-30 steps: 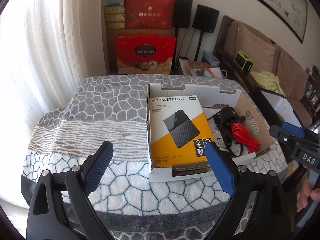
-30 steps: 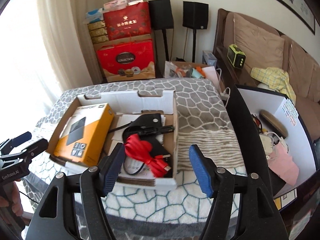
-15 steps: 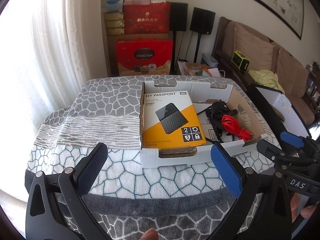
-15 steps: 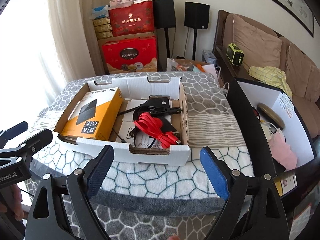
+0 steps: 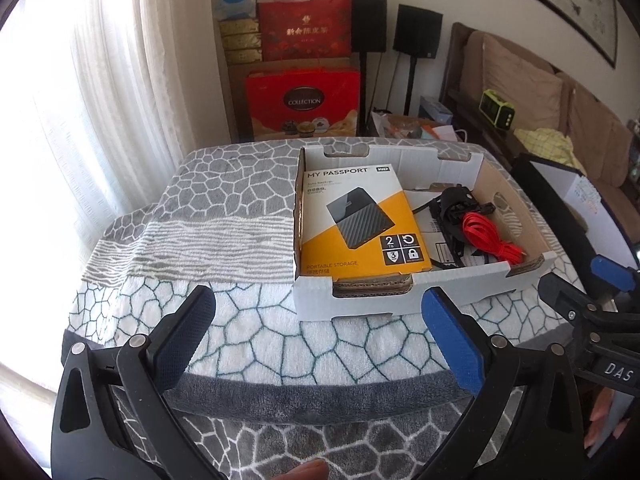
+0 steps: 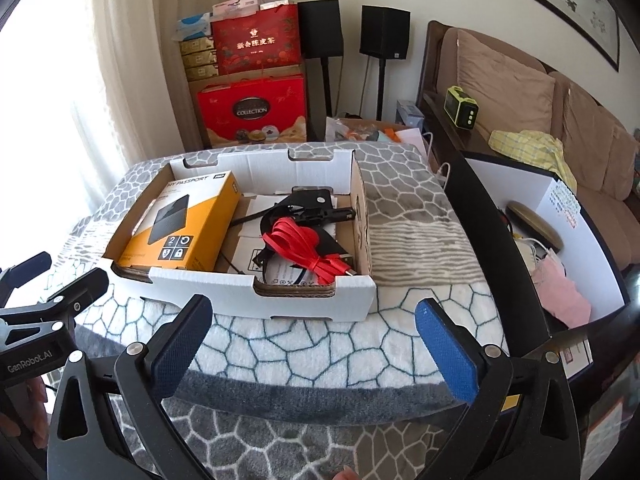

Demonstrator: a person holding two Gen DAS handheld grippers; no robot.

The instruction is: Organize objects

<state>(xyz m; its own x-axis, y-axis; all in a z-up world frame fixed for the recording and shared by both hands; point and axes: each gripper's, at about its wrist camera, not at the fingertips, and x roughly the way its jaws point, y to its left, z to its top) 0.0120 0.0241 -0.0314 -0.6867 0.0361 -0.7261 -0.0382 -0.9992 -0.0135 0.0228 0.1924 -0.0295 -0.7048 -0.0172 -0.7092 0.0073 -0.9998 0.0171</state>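
Both claws — left gripper (image 5: 316, 332), right gripper (image 6: 314, 334) — gape empty, just opened, short of cardboard tray (image 6: 264, 296); hard-drive box (image 6: 180, 224), red cable (image 6: 308, 248) inside — sorting looks finished.

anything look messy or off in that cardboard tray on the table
Mostly tidy. The yellow hard drive box sits tilted, one side propped up rather than flat in the cardboard tray. Beside it the red cable lies in a loose bundle over black cords and papers. Nothing looks spilled or damaged.
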